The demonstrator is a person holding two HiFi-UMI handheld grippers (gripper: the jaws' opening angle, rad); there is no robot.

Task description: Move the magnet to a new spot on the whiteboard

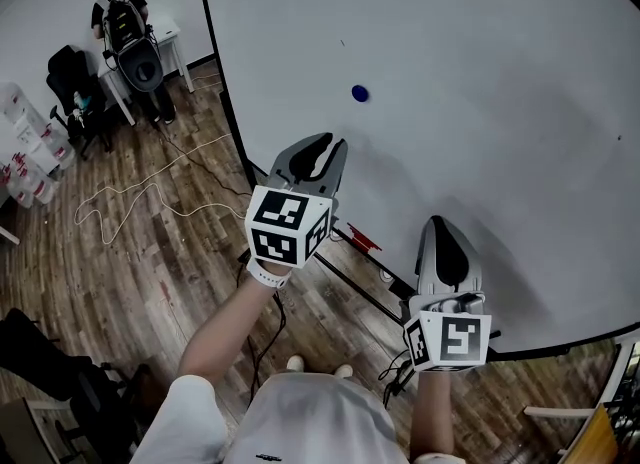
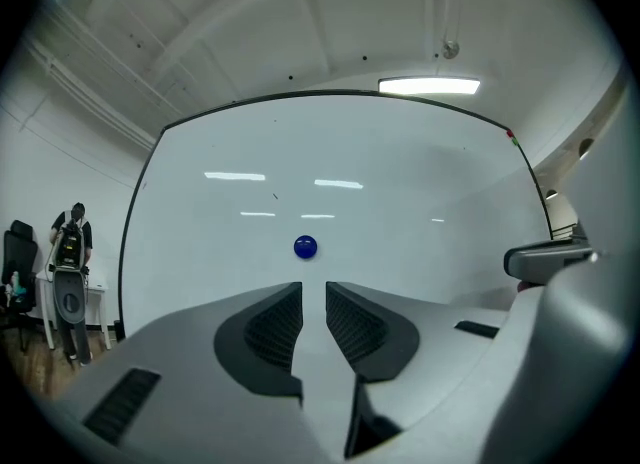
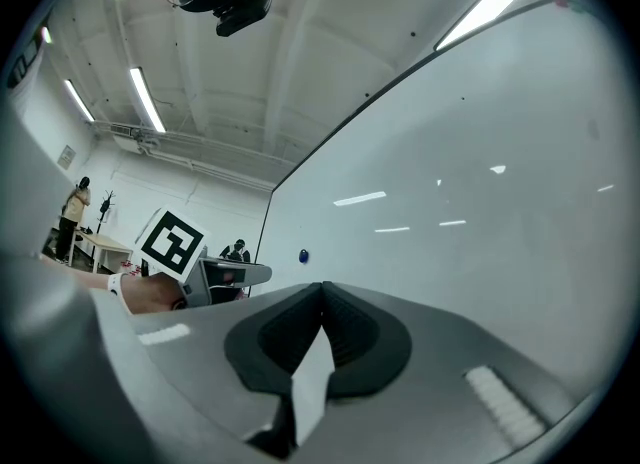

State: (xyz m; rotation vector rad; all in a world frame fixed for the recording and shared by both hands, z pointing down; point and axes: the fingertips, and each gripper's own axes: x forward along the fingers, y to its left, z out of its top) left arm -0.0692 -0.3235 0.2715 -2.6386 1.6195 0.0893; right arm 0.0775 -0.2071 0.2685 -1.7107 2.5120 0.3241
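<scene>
Grey plastic left claw (image 2: 313, 289) faces the large white whiteboard (image 1: 480, 102), jaws slightly parted, nothing between them. The small round blue magnet (image 2: 305, 247) sticks to the board ahead of it, untouched. The right claw (image 3: 322, 288) rests closed and empty. The board's right edge is cut off.

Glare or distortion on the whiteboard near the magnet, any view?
Head view: whiteboard evenly lit, magnet crisp, edges bowed. Left gripper view: ceiling-light streaks reflect just above the magnet, not on it; strong fisheye. Right gripper view: similar streaks, magnet tiny but visible, dark vignette at corners.
</scene>
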